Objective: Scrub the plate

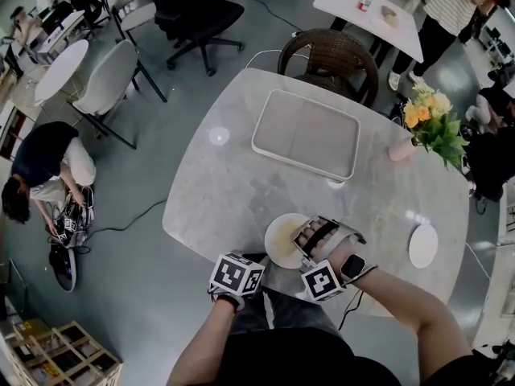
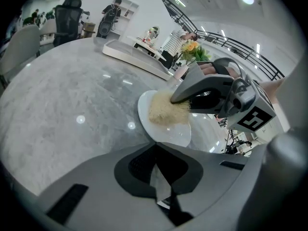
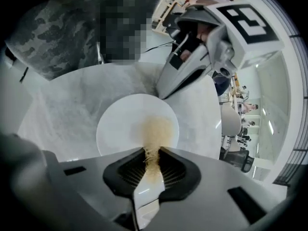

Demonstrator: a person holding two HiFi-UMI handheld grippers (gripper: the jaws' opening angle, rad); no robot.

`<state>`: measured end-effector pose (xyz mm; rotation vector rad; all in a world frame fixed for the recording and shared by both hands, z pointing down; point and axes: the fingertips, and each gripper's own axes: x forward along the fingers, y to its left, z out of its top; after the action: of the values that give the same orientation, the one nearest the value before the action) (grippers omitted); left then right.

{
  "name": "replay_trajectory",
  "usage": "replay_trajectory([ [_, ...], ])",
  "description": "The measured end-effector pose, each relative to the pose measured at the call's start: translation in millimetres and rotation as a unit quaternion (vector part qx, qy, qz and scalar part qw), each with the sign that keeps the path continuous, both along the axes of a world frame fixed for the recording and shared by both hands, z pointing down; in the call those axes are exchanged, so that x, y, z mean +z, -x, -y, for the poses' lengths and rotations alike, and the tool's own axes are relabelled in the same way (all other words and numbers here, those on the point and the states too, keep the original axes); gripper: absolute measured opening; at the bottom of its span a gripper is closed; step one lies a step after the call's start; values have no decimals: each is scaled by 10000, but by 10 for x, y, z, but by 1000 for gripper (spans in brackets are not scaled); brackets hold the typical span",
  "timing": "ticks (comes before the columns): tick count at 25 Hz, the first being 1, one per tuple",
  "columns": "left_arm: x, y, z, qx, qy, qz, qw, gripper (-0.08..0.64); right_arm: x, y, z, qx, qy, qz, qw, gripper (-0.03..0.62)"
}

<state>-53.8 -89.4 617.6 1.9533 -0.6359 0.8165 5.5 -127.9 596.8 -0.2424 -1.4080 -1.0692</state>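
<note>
Marble, pale grey and veined, makes up the rounded table point(image 1: 241, 183), which fills the middle of the head view. A dark wicker chair point(image 1: 330, 55) is tucked in at its far edge. Near that edge a white rectangular tray point(image 1: 306, 133) lies flat on the top. To the right of the tray, yellow flowers point(image 1: 434, 123) stand upright in a pink vase point(image 1: 400, 149) near the table's right edge. The white plate point(image 1: 280, 241) lies flat at the table's near edge, just in front of the person, with a smaller white dish point(image 1: 423, 245) well apart from it on the right. The left gripper point(image 2: 156, 165) comes in from the near left. Its jaws are drawn narrow around the near rim of the plate, and a pale sliver of that rim shows between them. The right gripper point(image 3: 152, 160) reaches over the plate from the near right, jaws clamped on a tan, fibrous scrub pad point(image 3: 156, 131). The pad's loose end is spread out against the plate's surface, a little right of the centre in the right gripper view. The tips of the two grippers sit close together over the plate, the left at its rim and the right above its middle.
</note>
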Motion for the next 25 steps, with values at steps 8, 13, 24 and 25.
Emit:
replay_trajectory([
  [8, 13, -4, 0, 27, 5, -11, 10000, 14, 11, -258, -120, 567, 214, 333, 9976, 61],
  [13, -4, -2, 11, 55, -4, 2, 10000, 14, -27, -551, -331, 335, 267, -488, 9979, 61],
  [24, 4, 2, 37, 49, -7, 1, 10000, 14, 26, -43, -459, -615, 487, -224, 9967, 61],
  [25, 4, -2, 41, 39, -9, -1, 10000, 14, 20, 13, -404, -698, 435, -190, 9964, 61],
])
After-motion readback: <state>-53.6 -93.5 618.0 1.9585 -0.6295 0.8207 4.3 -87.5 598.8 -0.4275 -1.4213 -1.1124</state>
